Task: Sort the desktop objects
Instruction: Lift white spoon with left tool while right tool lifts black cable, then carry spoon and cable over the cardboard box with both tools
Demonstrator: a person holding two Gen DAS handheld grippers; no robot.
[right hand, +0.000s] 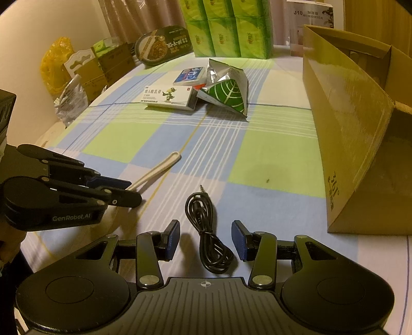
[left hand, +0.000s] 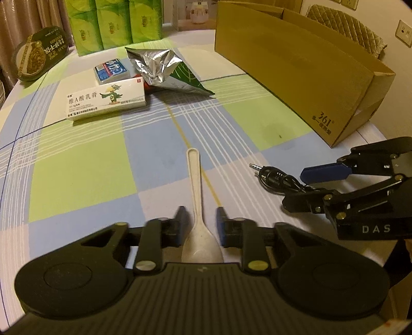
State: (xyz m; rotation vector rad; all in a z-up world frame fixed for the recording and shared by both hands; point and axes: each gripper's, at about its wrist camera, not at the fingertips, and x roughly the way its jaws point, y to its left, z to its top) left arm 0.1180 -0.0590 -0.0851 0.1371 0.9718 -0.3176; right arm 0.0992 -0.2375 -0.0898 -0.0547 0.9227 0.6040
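Observation:
A white plastic spoon [left hand: 197,195] lies on the checked tablecloth, its bowl between the pads of my left gripper [left hand: 199,226], which is open around it. The spoon also shows in the right wrist view [right hand: 157,171]. A coiled black audio cable [right hand: 206,229] lies between the blue pads of my right gripper [right hand: 205,241], which is open around it. The cable [left hand: 276,179] and the right gripper [left hand: 306,188] show at the right of the left wrist view. The left gripper [right hand: 128,190] shows at the left of the right wrist view.
An open cardboard box [left hand: 303,69] stands at the right. At the back lie a white medicine box [left hand: 106,99], a blue packet [left hand: 112,69], a foil snack bag [left hand: 164,69], green tissue packs [left hand: 113,23] and a noodle bowl [left hand: 38,55].

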